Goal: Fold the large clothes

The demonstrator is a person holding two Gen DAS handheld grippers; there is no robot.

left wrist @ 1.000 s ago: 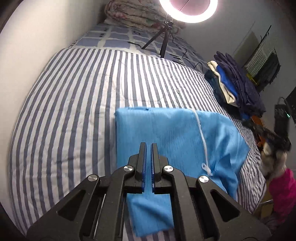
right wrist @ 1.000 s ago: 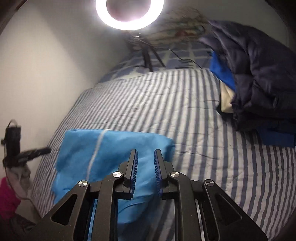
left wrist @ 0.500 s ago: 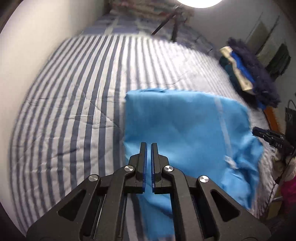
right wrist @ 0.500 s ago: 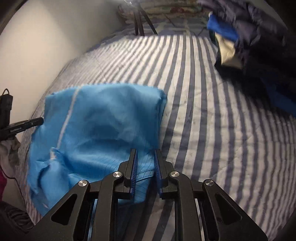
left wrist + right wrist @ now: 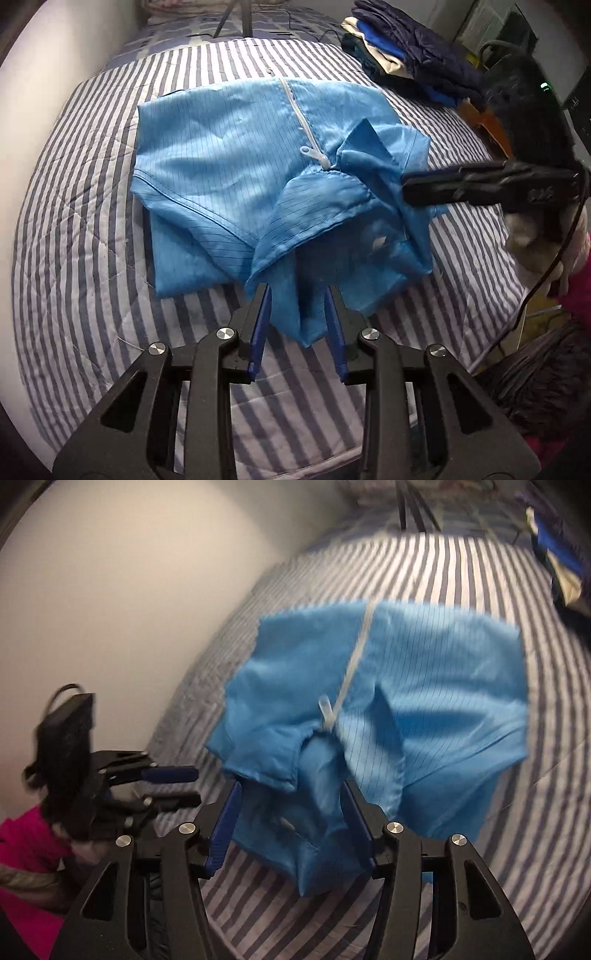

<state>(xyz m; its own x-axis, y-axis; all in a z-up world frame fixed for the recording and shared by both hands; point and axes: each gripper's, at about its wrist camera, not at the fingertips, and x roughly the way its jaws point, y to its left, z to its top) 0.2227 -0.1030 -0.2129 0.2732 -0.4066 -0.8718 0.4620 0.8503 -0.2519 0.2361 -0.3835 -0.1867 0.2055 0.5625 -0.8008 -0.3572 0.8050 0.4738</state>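
Observation:
A bright blue garment [image 5: 221,155] with a white zipper [image 5: 299,122] lies part-folded on the striped bed [image 5: 74,221], its collar end crumpled and lifted toward me. My left gripper [image 5: 297,314] has its jaws opening, and a loose fold of the blue cloth hangs between them. My right gripper [image 5: 291,812] is also opening, wider, with bunched collar cloth [image 5: 317,775] between its fingers. In the left wrist view the right gripper [image 5: 417,188] reaches in from the right at the collar. In the right wrist view the left gripper [image 5: 184,784] sits at the left, beside the cloth's edge.
A pile of folded dark and blue clothes [image 5: 406,48] sits at the bed's far right. Tripod legs [image 5: 236,18] stand at the head of the bed. A pale wall [image 5: 110,590] runs along one side. A person's pink sleeve [image 5: 26,842] is at the bed's edge.
Both grippers have swung to the garment's collar end, and that end is now bunched and raised. Both pairs of jaws were shut and now stand apart with cloth between them.

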